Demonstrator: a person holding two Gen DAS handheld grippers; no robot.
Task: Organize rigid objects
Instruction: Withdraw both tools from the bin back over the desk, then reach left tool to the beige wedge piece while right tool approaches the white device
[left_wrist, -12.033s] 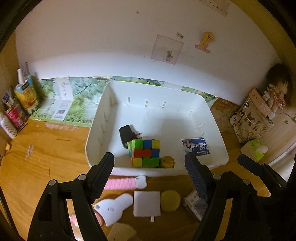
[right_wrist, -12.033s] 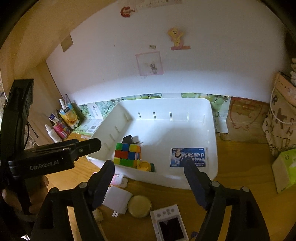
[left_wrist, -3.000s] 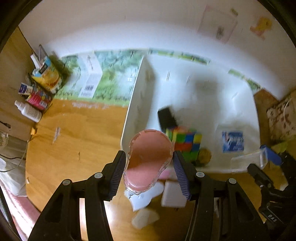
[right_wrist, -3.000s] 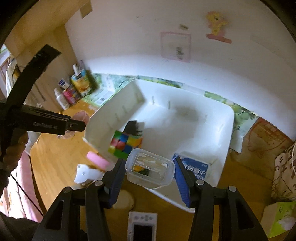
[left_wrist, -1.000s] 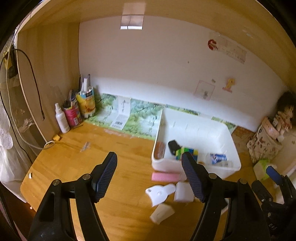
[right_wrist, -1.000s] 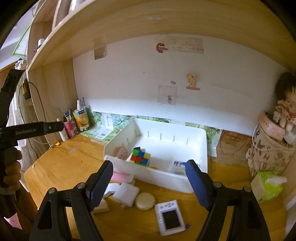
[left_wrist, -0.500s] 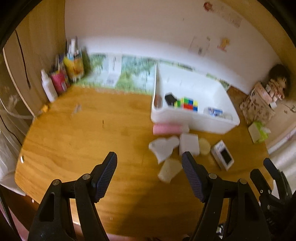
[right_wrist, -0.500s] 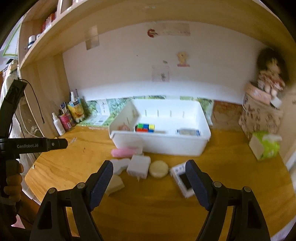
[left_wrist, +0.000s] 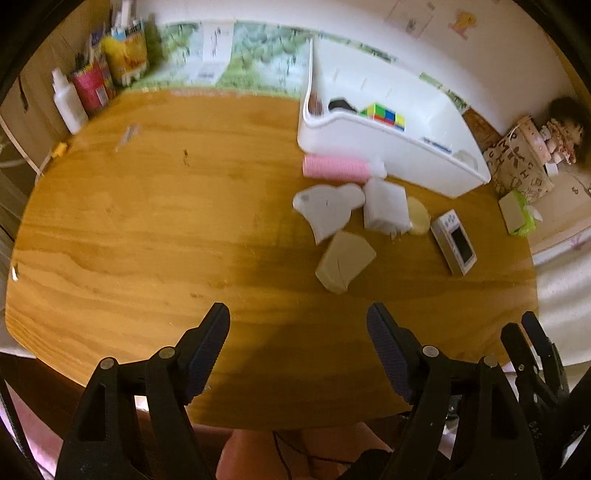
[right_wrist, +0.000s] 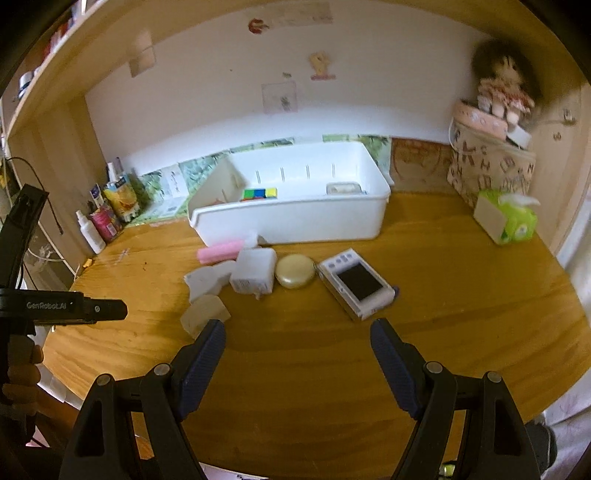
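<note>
A white bin (left_wrist: 391, 155) (right_wrist: 295, 218) stands at the back of the wooden desk and holds a coloured cube (left_wrist: 384, 114) (right_wrist: 260, 193), a black item (left_wrist: 341, 105) and a clear lidded box (right_wrist: 343, 188). In front of it lie a pink roller (left_wrist: 334, 168) (right_wrist: 221, 251), a white rabbit-shaped piece (left_wrist: 327, 210) (right_wrist: 207, 278), a white square block (left_wrist: 386, 208) (right_wrist: 255, 275), a round yellow tin (left_wrist: 419, 219) (right_wrist: 295, 271), a beige wedge (left_wrist: 343, 266) (right_wrist: 203, 314) and a white handheld game console (left_wrist: 454, 242) (right_wrist: 354, 282). My left gripper (left_wrist: 297, 332) hovers over the near desk edge, its jaws opening with nothing between them. My right gripper (right_wrist: 297, 343) is open and empty, short of the console.
Bottles and cartons (left_wrist: 99, 77) (right_wrist: 107, 214) stand at the back left corner. A patterned box with a doll (right_wrist: 495, 155) and a green tissue pack (left_wrist: 517, 214) (right_wrist: 508, 218) sit at the right. A hand (right_wrist: 18, 373) holds the left gripper's handle at the left edge.
Both grippers have tipped downward and sunk toward the desk. The desk's near half now fills the left view, and the loose items sit closer in the right view.
</note>
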